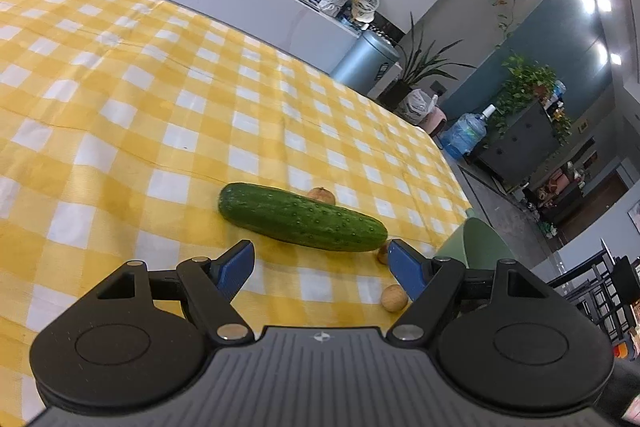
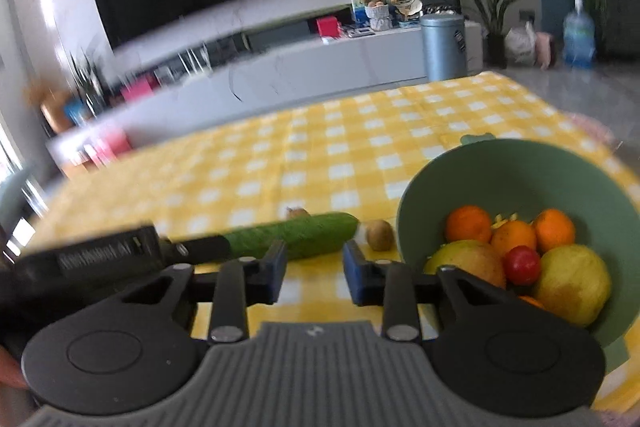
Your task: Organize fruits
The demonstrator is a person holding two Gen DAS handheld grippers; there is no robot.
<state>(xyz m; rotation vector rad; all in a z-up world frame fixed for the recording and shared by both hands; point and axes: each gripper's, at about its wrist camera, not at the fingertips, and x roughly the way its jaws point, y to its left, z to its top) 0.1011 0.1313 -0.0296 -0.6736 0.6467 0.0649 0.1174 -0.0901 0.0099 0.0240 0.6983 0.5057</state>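
Yellow-and-white checked cloth (image 1: 120, 99) covers the table, with a cucumber lying across it.

Bumpy and dark green, the cucumber (image 1: 302, 217) lies flat just ahead of the left gripper (image 1: 320, 259), whose blue-padded jaws stand wide apart and empty; its long axis runs left to right, blunt ends out. Small round brown fruits (image 1: 394, 298) sit near its right end. Nothing sits between the right gripper's (image 2: 314, 261) narrower jaws. Rightmost, a smooth green bowl (image 2: 520, 167) holds oranges (image 2: 468, 223), a red fruit and yellow-green ones.
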